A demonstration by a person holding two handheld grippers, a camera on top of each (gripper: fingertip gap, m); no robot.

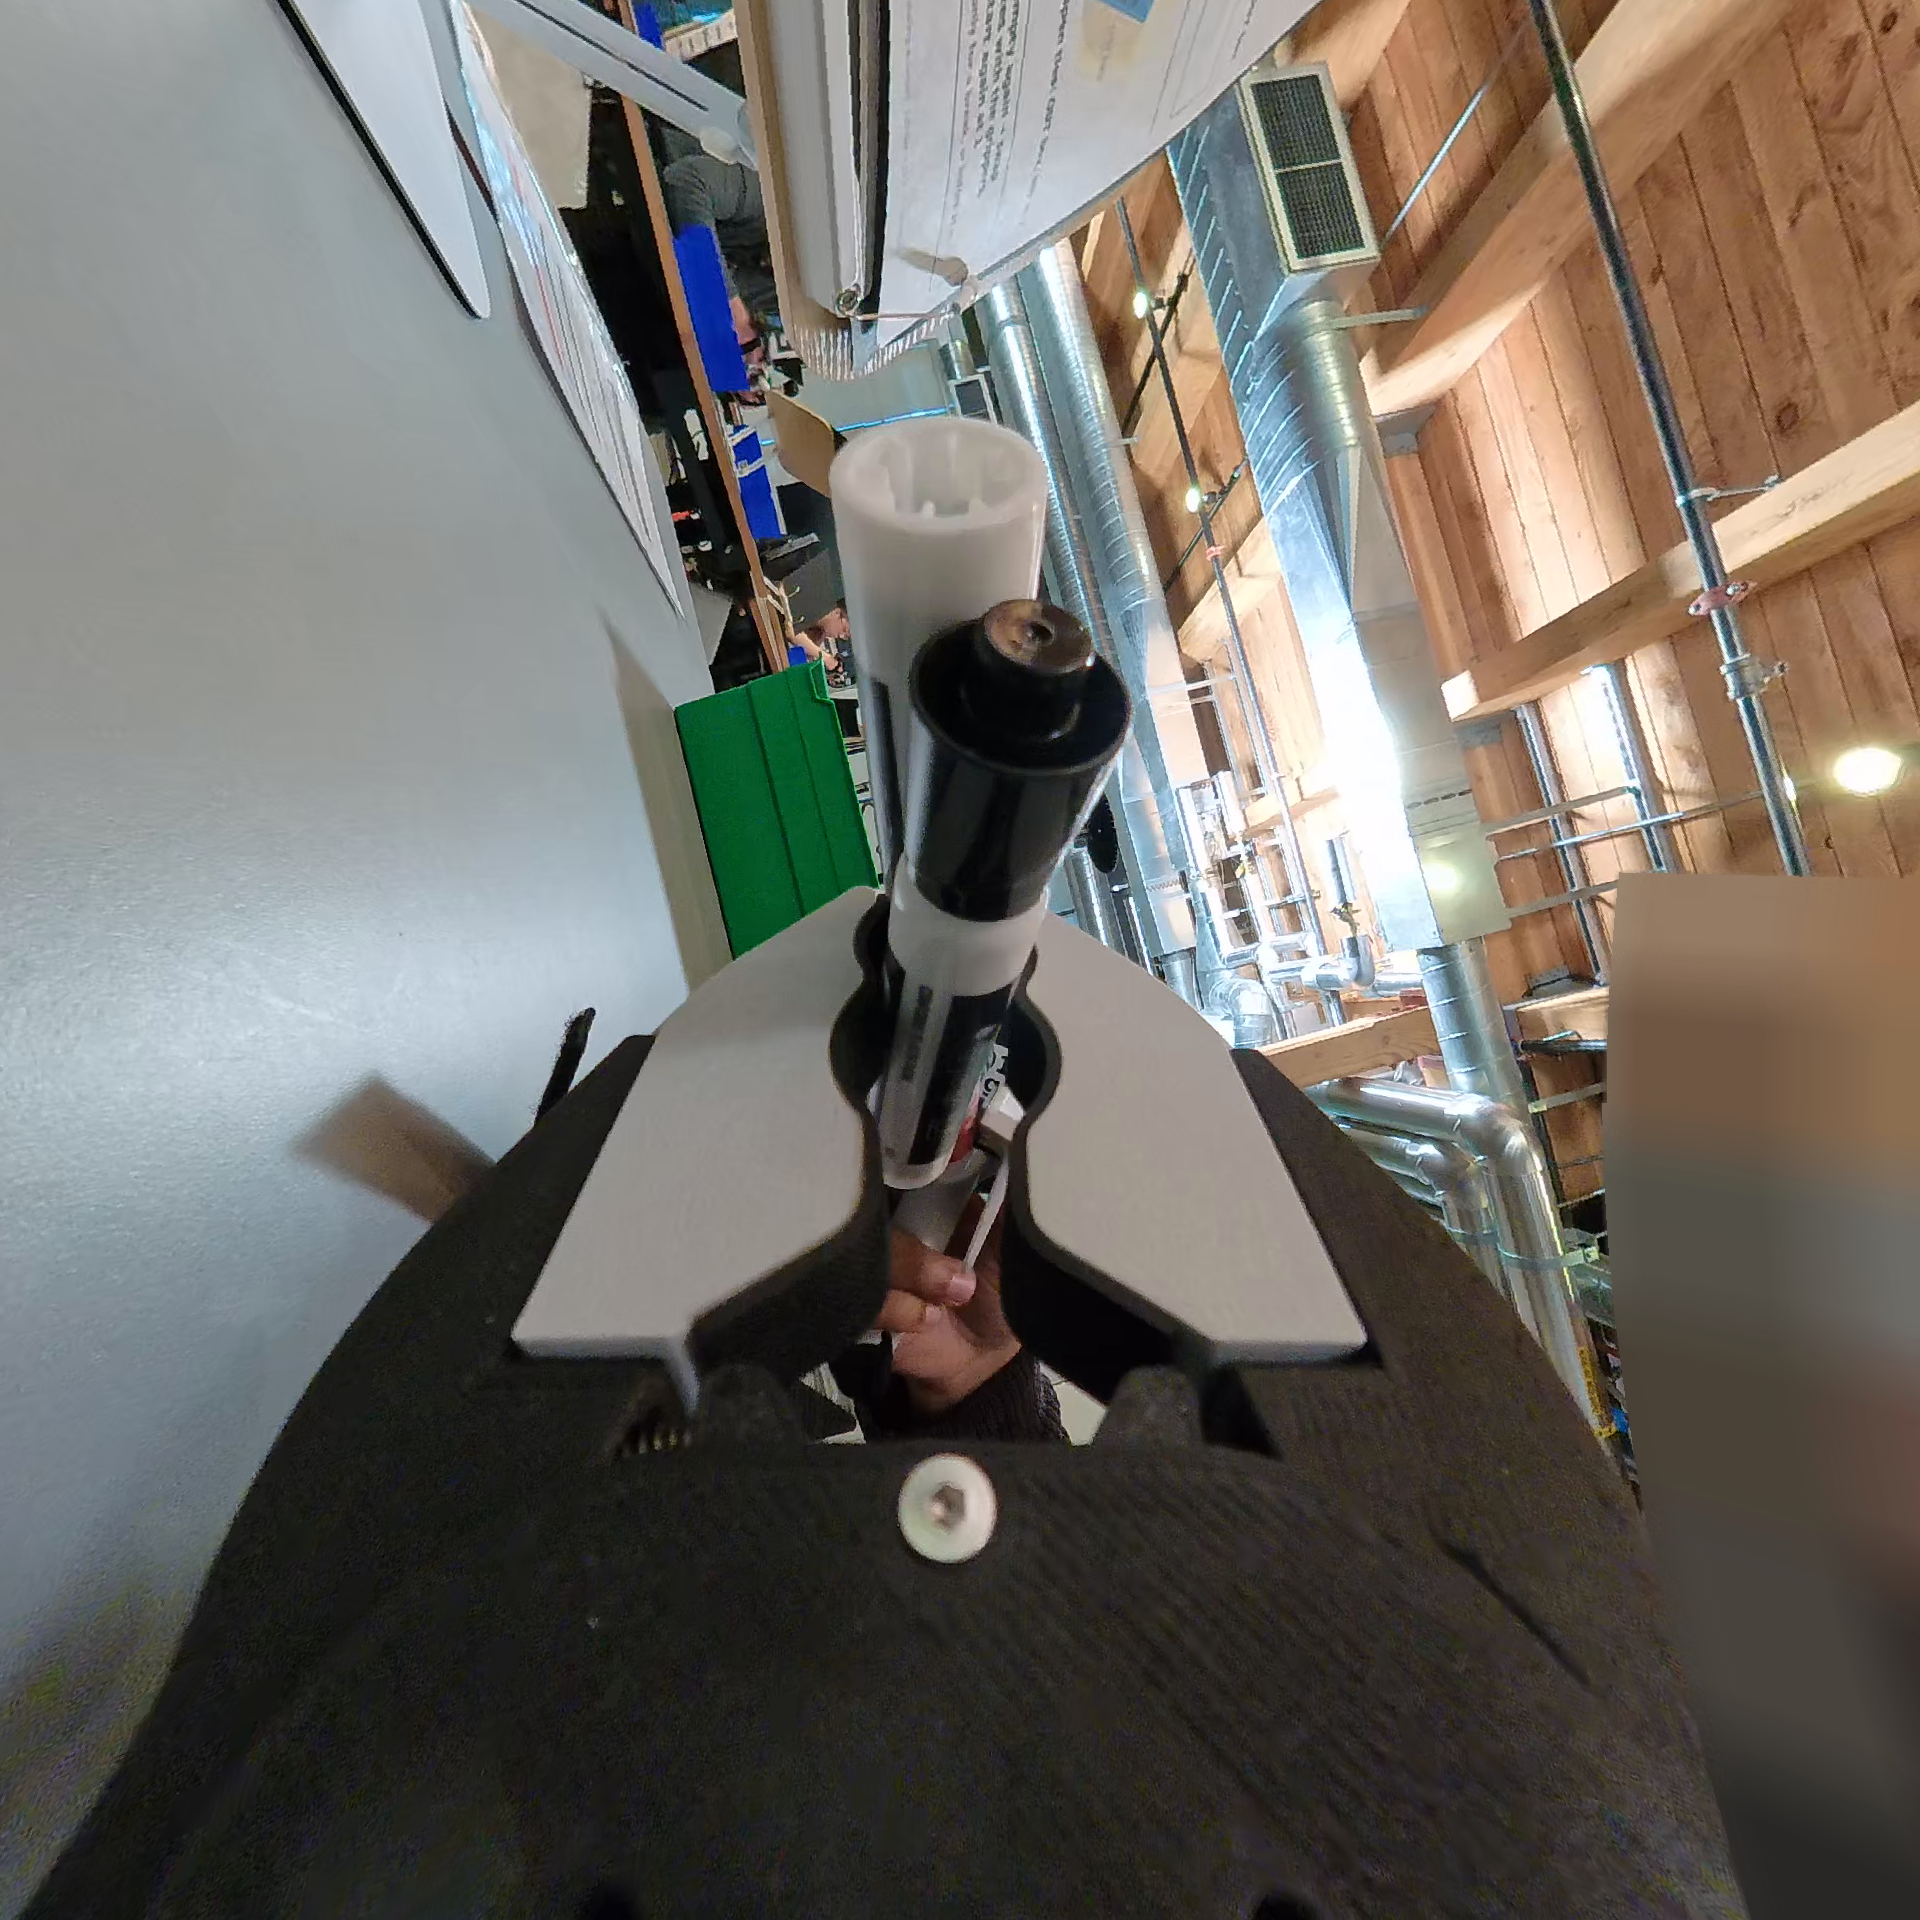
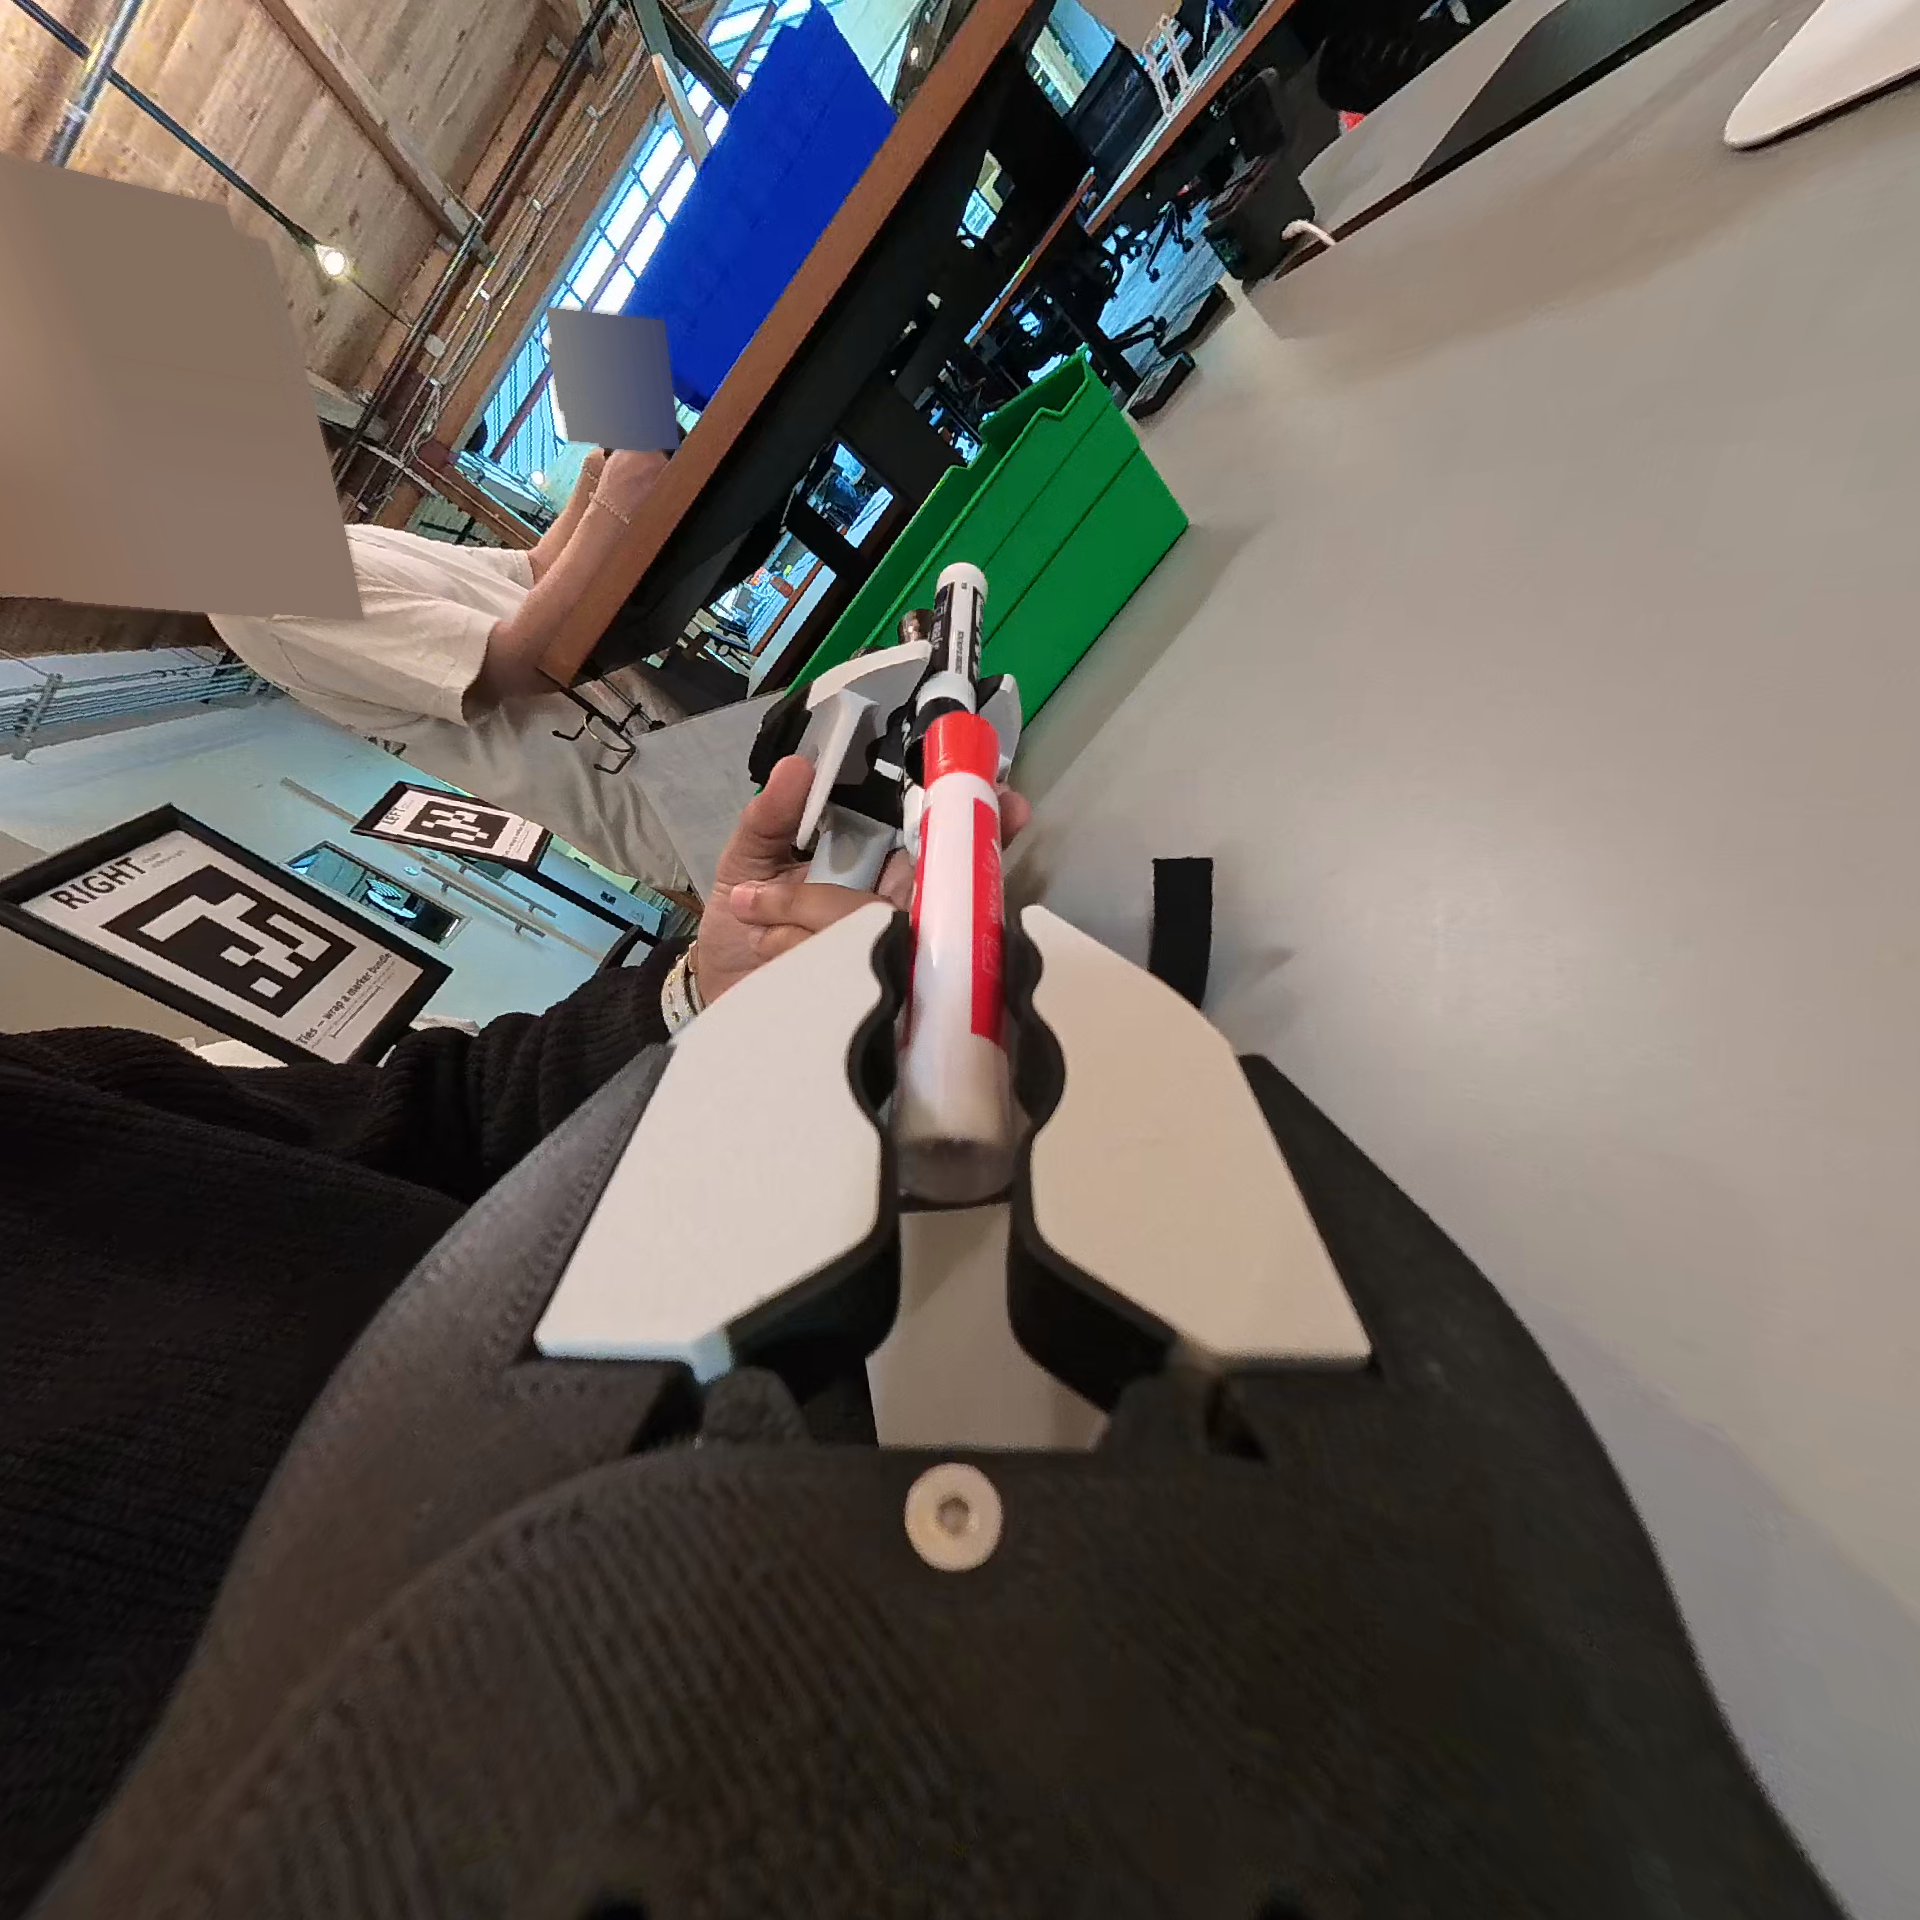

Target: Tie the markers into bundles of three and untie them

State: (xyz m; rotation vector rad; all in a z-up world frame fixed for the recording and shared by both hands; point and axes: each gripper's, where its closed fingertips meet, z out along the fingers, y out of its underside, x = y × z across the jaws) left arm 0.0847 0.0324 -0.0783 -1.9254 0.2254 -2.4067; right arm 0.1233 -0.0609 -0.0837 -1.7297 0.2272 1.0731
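In the left wrist view my left gripper (image 1: 951, 925) is shut on a bundle of markers that point forward: a black-capped marker (image 1: 1003, 790) in front and a white marker end (image 1: 935, 530) behind it. In the right wrist view my right gripper (image 2: 956, 920) is shut on the tail of a red-and-white marker (image 2: 951, 997). That marker's far end reaches into the left gripper (image 2: 914, 707), which a hand (image 2: 769, 894) holds beside a black-and-white marker (image 2: 956, 623). A black strap (image 2: 1181, 925) lies on the grey table just right of the grippers. It also shows in the left wrist view (image 1: 566, 1060).
A green bin (image 2: 1049, 540) stands on the grey table (image 2: 1558, 935) beyond the grippers; it also shows in the left wrist view (image 1: 774, 810). Framed tag cards (image 2: 229, 935) lie to the left. A white object (image 2: 1818, 73) sits at the far right. A person (image 2: 416, 644) sits at another desk. About 11 centimeters separates my left fingertips from my right. From the left gripper's tips to the black strap (image 2: 1181, 925) is close to 9 centimeters.
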